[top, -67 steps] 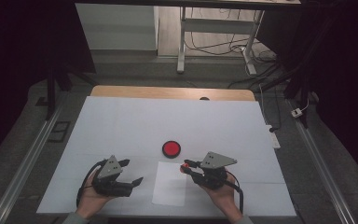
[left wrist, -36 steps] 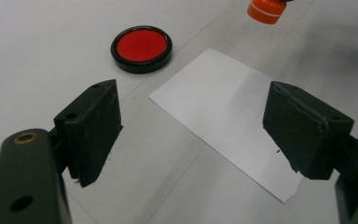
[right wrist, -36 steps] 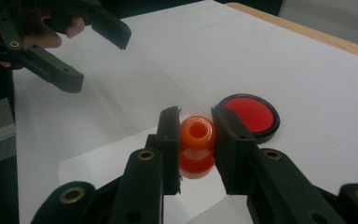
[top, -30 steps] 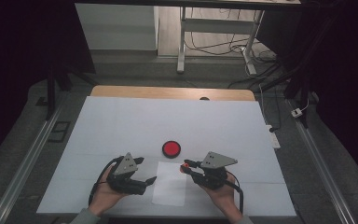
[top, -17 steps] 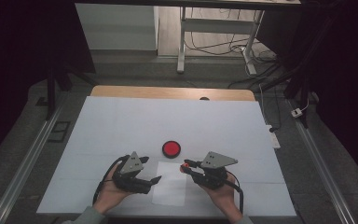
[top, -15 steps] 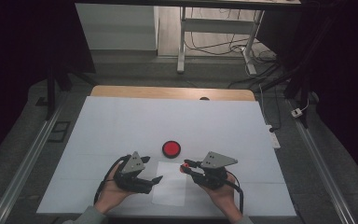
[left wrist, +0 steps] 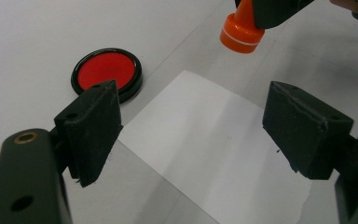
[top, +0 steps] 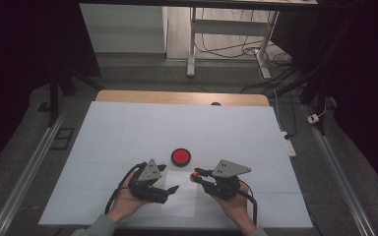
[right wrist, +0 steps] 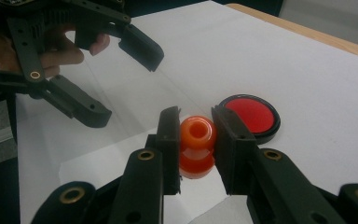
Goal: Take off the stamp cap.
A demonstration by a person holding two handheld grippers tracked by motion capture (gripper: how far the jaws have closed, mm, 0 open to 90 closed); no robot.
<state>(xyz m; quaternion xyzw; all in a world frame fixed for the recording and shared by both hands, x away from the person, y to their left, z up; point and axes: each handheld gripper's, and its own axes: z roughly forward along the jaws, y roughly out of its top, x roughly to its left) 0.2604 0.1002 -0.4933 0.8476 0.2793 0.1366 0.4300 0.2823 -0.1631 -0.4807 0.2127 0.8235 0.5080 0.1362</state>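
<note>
Gripping the orange stamp [right wrist: 196, 147] between its two jaws, the right gripper [top: 197, 175] is holding it just off the near right edge of the white paper sheet [top: 179, 199], stamp base pointing toward the sheet and hanging above the table rather than resting on it. Just beyond, toward the far side, the red ink pad [top: 181, 156] is sitting open in its black case on the white table cover [top: 128, 128], a little apart from the paper. The left gripper [top: 170, 189], jaws spread wide and empty, has been sliding rightward over the last two seconds and is now reaching over the paper's left edge, while the right one has been keeping still. That shift suggests the left jaws are coming in to pin the sheet down, so the stamp can be pressed without the paper slipping.
</note>
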